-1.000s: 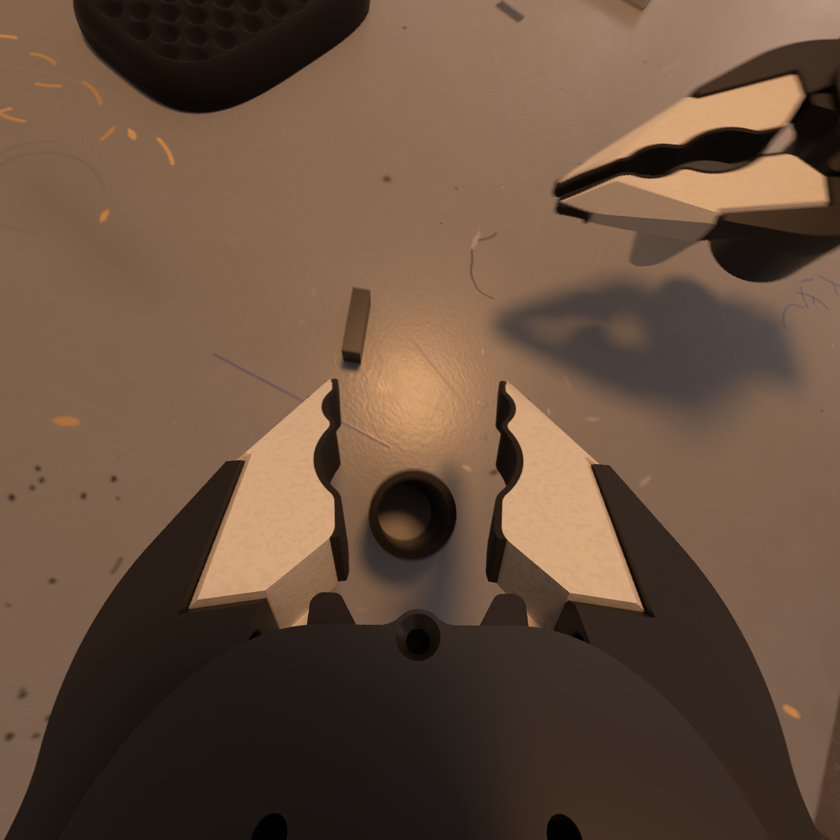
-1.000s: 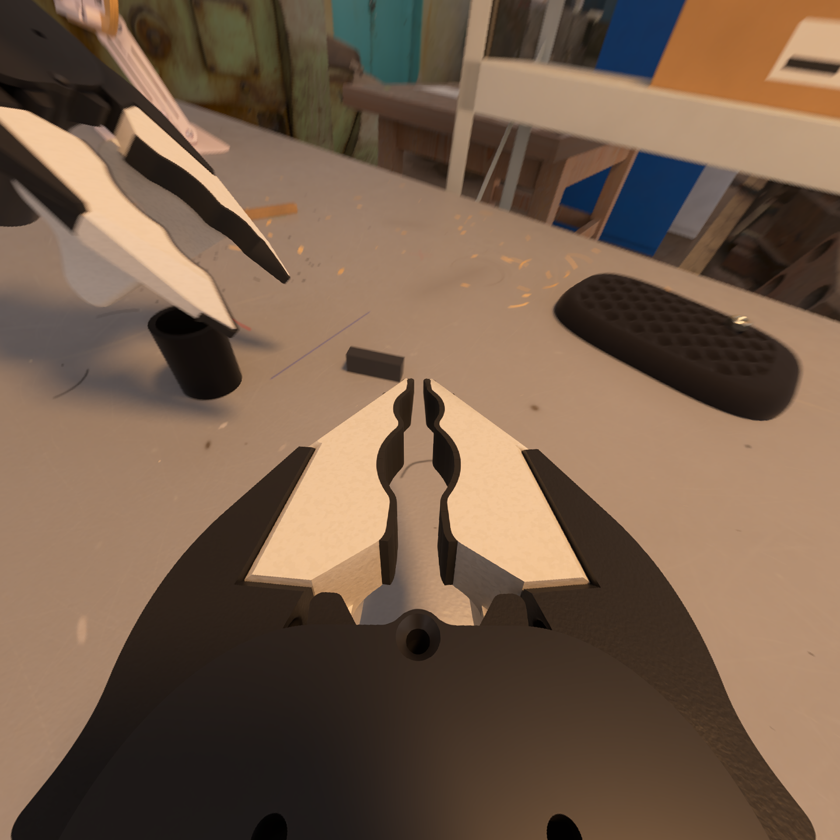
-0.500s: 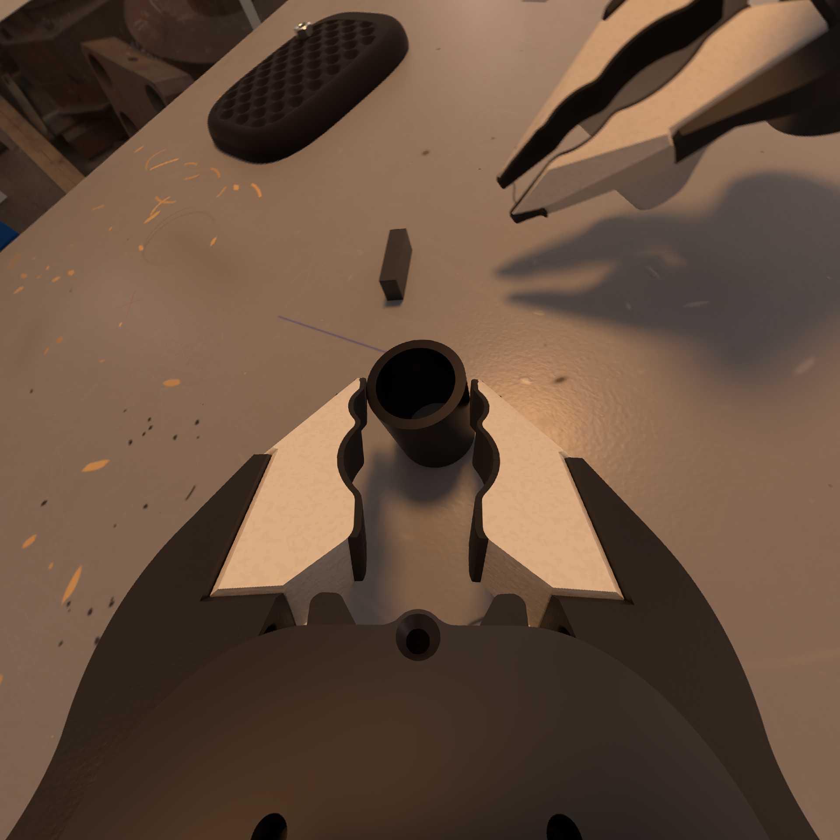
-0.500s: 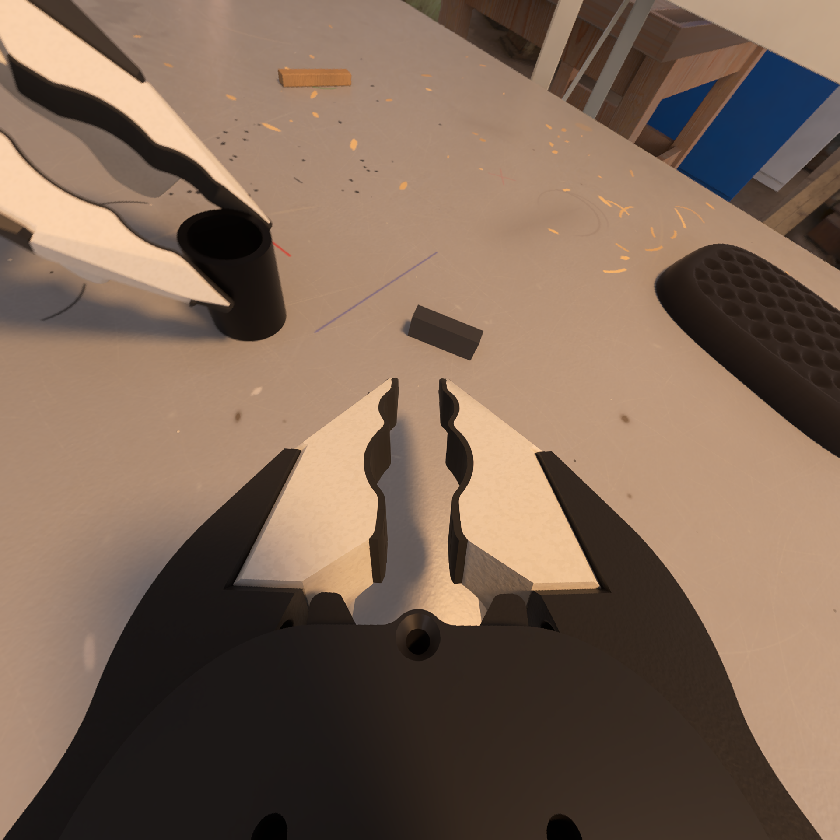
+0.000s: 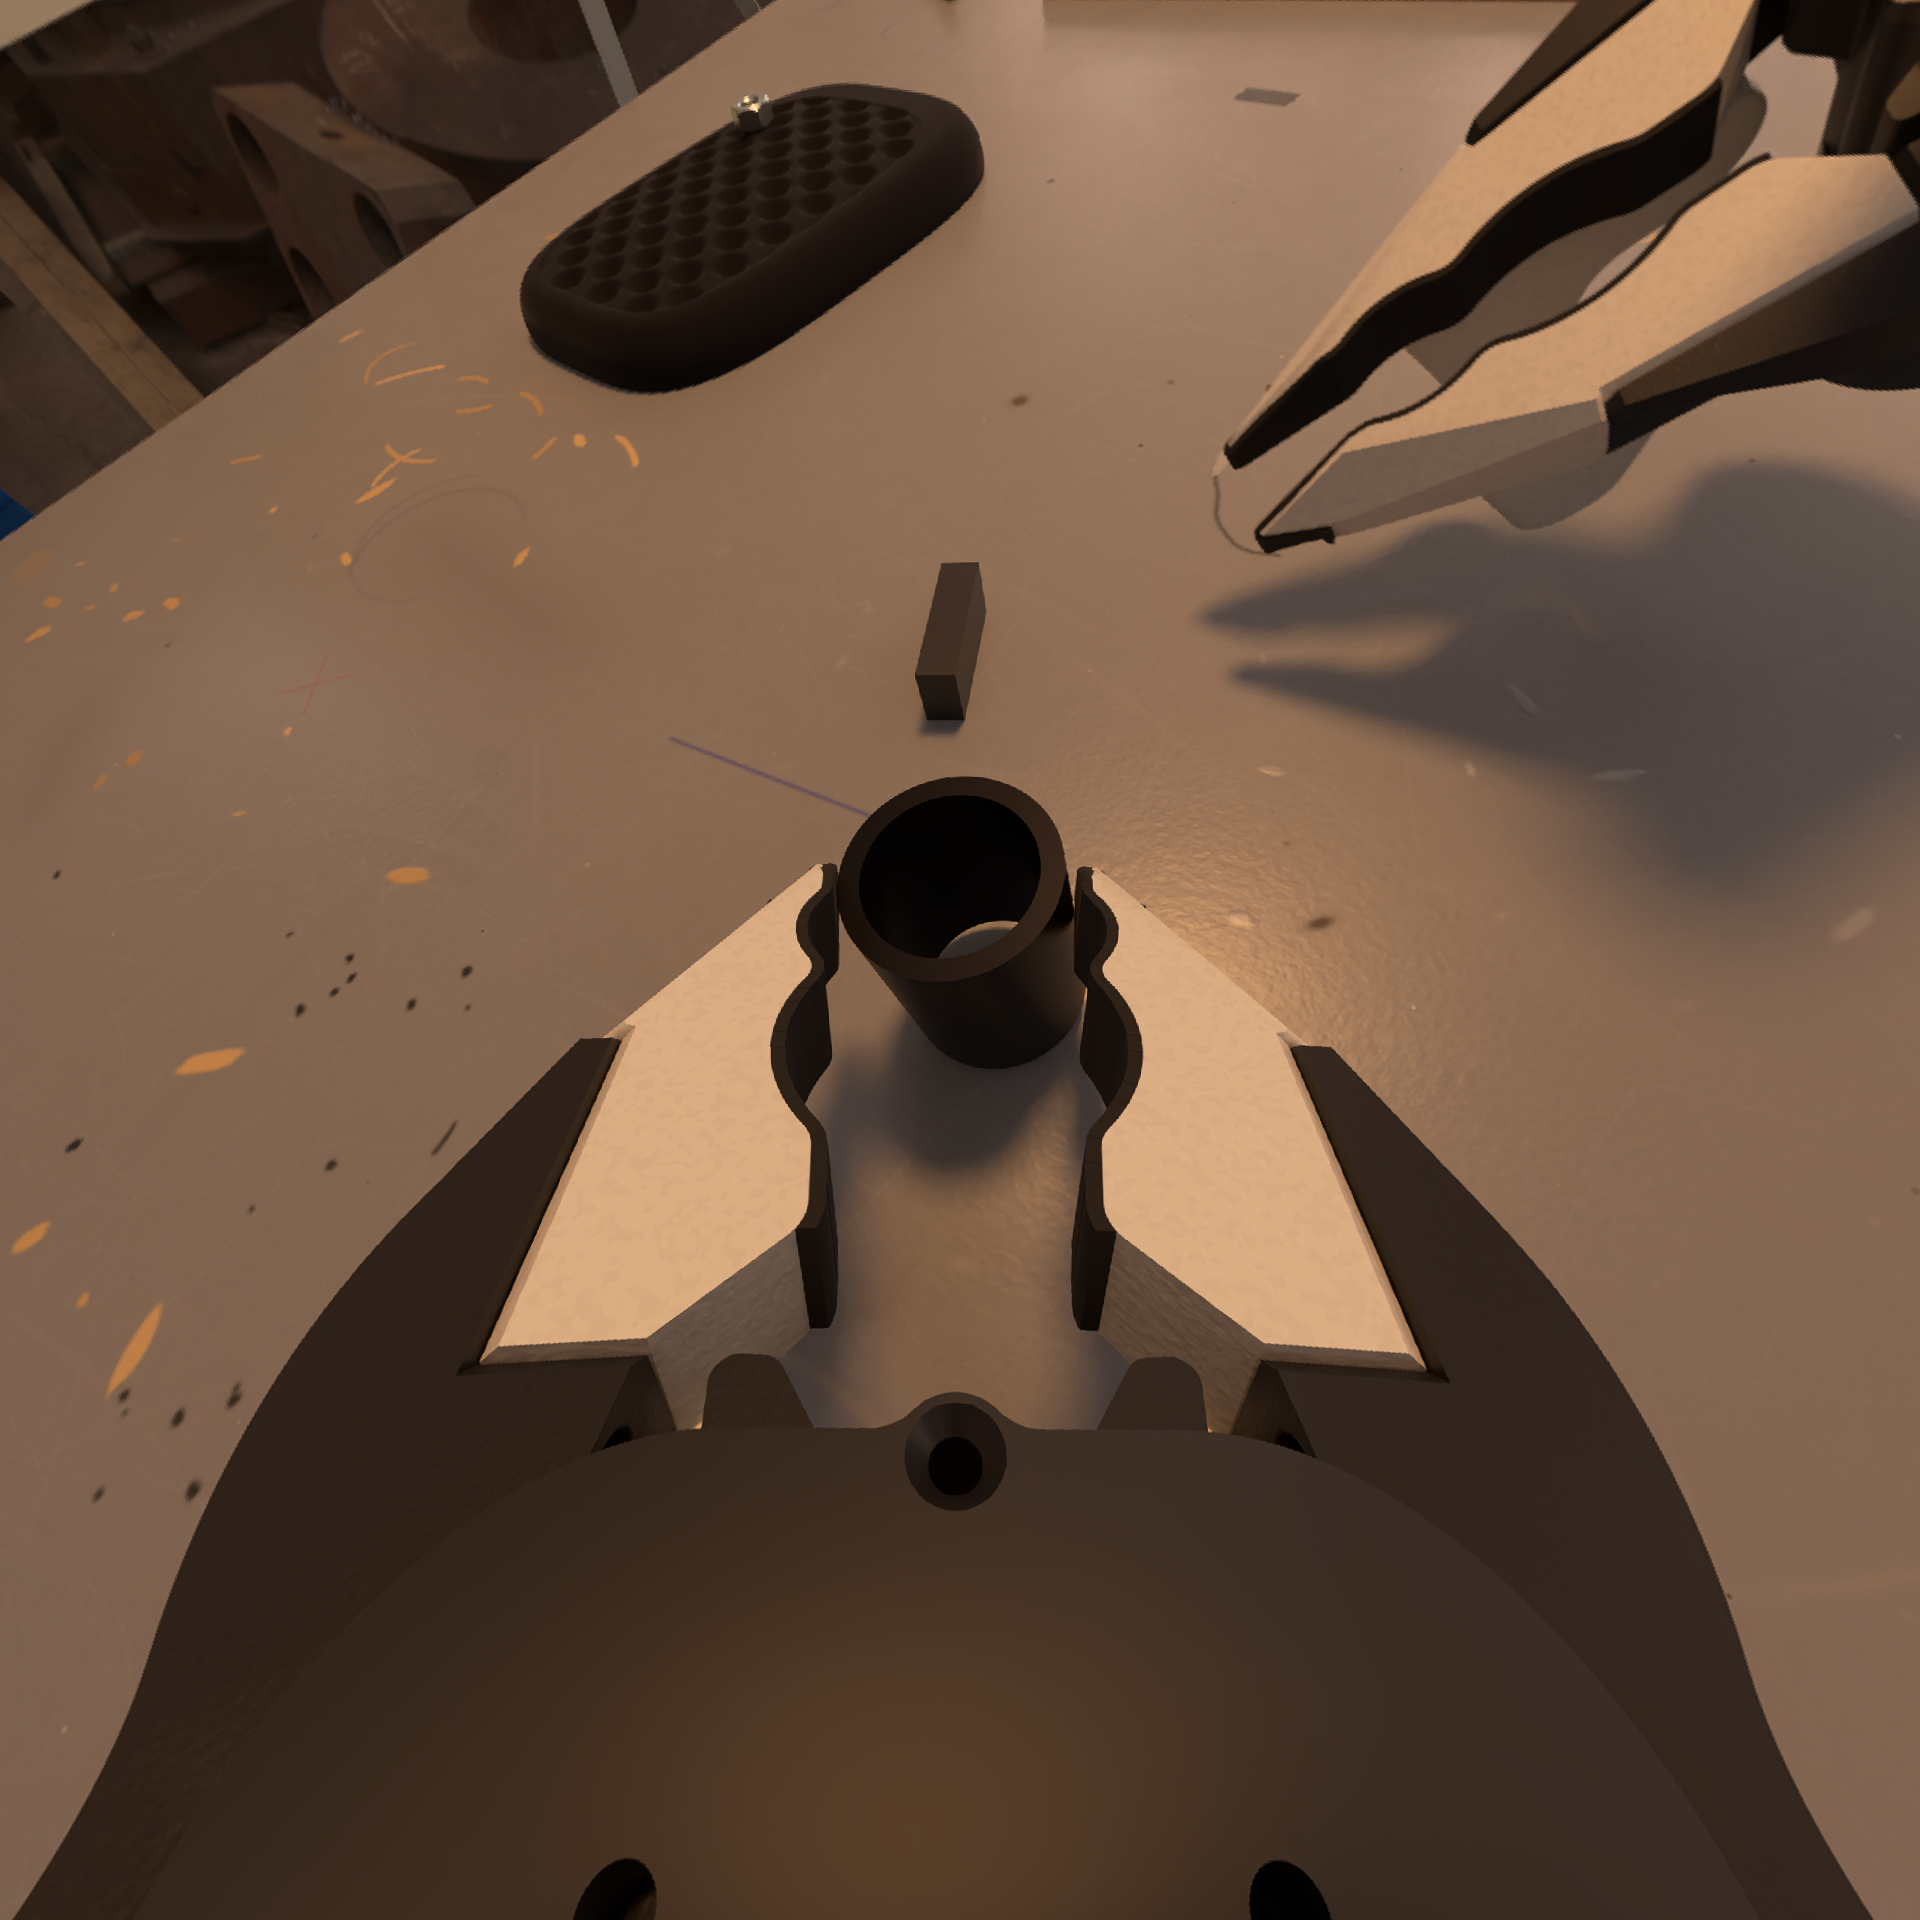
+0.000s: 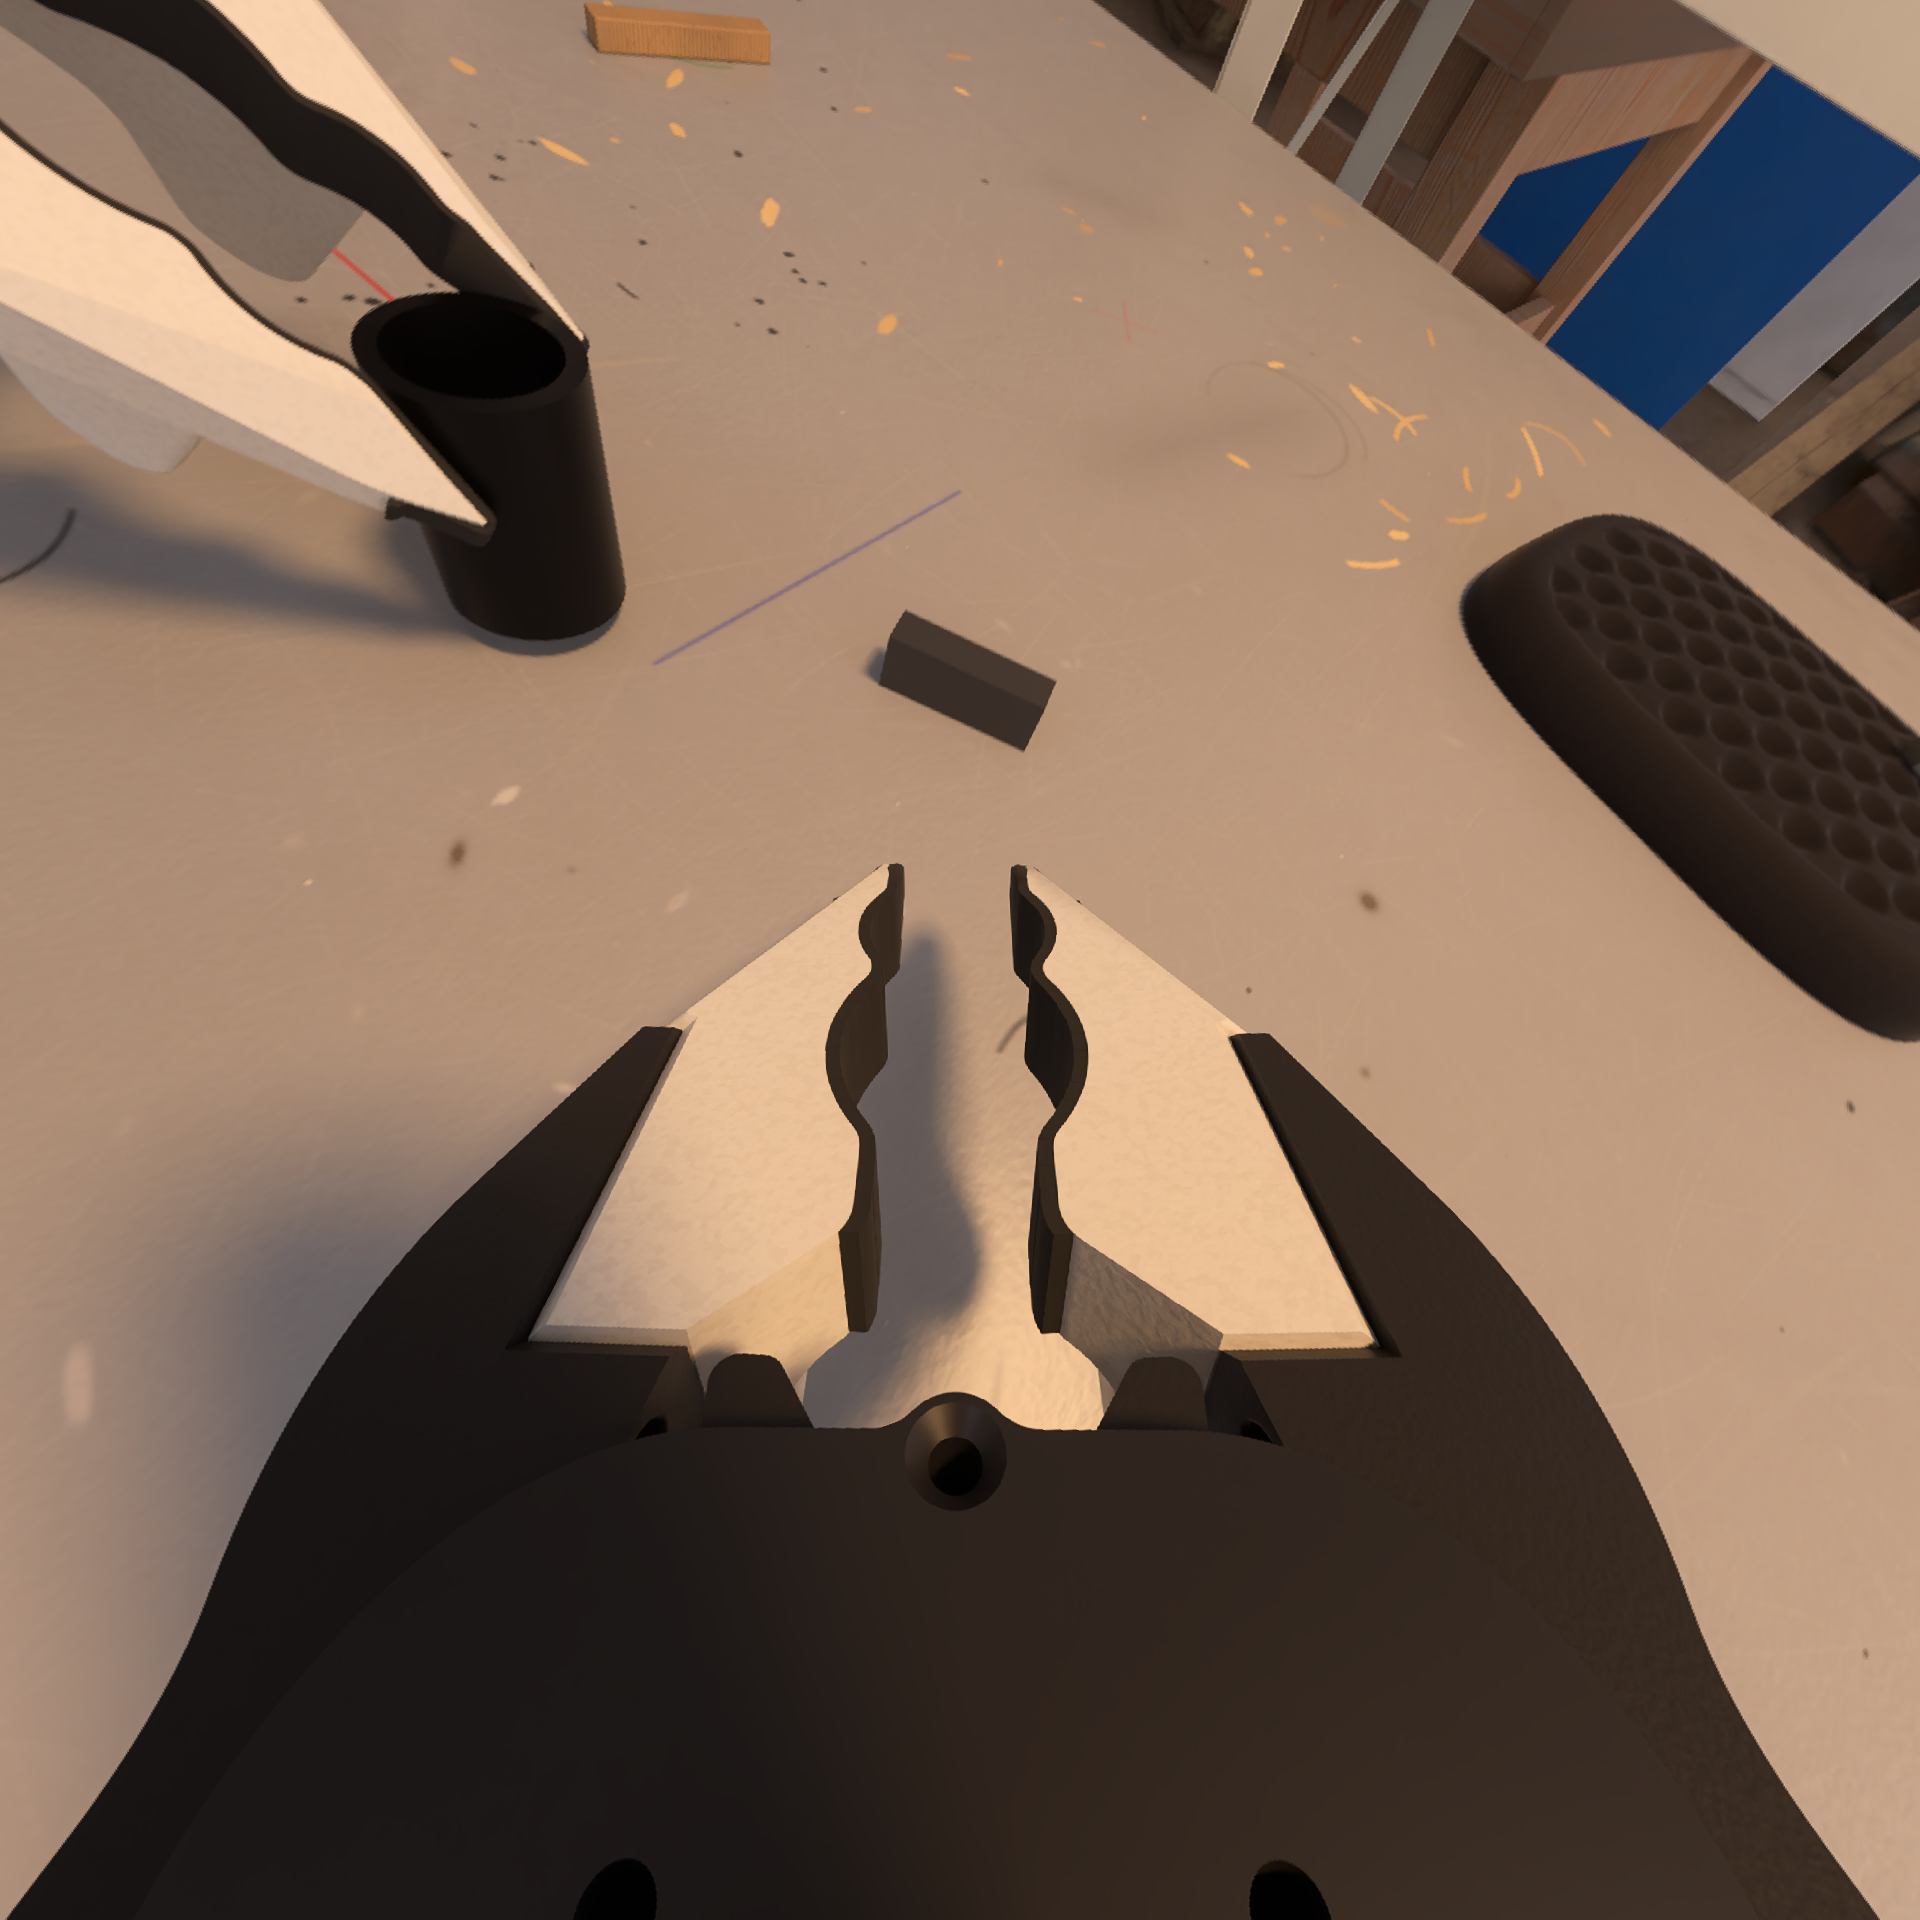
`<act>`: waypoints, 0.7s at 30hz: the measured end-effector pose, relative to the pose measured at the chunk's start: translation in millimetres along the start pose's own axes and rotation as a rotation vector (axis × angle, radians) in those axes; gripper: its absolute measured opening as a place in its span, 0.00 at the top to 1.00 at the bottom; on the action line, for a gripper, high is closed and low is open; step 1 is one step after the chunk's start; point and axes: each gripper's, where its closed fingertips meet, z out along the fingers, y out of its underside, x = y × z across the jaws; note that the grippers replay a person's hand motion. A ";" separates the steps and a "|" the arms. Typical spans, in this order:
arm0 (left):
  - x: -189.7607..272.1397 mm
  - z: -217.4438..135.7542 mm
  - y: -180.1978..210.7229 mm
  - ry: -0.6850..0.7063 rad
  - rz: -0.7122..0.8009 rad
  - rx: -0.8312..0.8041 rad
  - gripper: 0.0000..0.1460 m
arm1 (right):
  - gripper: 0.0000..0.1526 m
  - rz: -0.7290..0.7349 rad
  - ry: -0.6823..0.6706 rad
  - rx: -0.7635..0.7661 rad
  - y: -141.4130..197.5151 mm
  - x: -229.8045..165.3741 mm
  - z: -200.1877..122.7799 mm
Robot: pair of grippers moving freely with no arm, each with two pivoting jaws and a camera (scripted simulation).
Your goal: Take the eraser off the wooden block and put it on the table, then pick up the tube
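The black tube (image 5: 971,977) stands upright on the table between the fingertips of my left gripper (image 5: 956,873), which is shut on its sides. It also shows in the right wrist view (image 6: 520,488), with the left gripper (image 6: 520,426) around its upper part. The dark eraser (image 5: 951,639) lies flat on the table just beyond the tube, and shows in the right wrist view (image 6: 966,677). My right gripper (image 6: 956,873) hovers over the table short of the eraser, open by a narrow gap and empty; it also shows in the left wrist view (image 5: 1252,499). The wooden block (image 6: 677,31) lies far back.
A dark oval pad with a honeycomb of holes (image 5: 748,229) lies near the table's far edge, with a small metal nut (image 5: 750,109) on it; it also shows in the right wrist view (image 6: 1704,769). Orange shavings and dark specks are scattered on the table (image 5: 312,935).
My left gripper has come down around the tube and closed on it. My right gripper has tilted down toward the table and opened a little, from almost shut.
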 end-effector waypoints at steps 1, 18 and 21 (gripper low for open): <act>-0.2 0.7 0.3 0.001 0.000 -0.004 0.69 | 0.87 -0.006 0.003 0.004 -1.8 1.9 2.4; -14.6 -7.5 -7.9 -0.041 -0.068 0.087 0.69 | 0.87 0.067 0.005 0.119 -18.1 19.0 4.6; -19.2 -7.1 -6.7 -0.030 -0.118 0.081 0.69 | 0.86 0.071 0.044 0.145 -20.0 23.5 0.6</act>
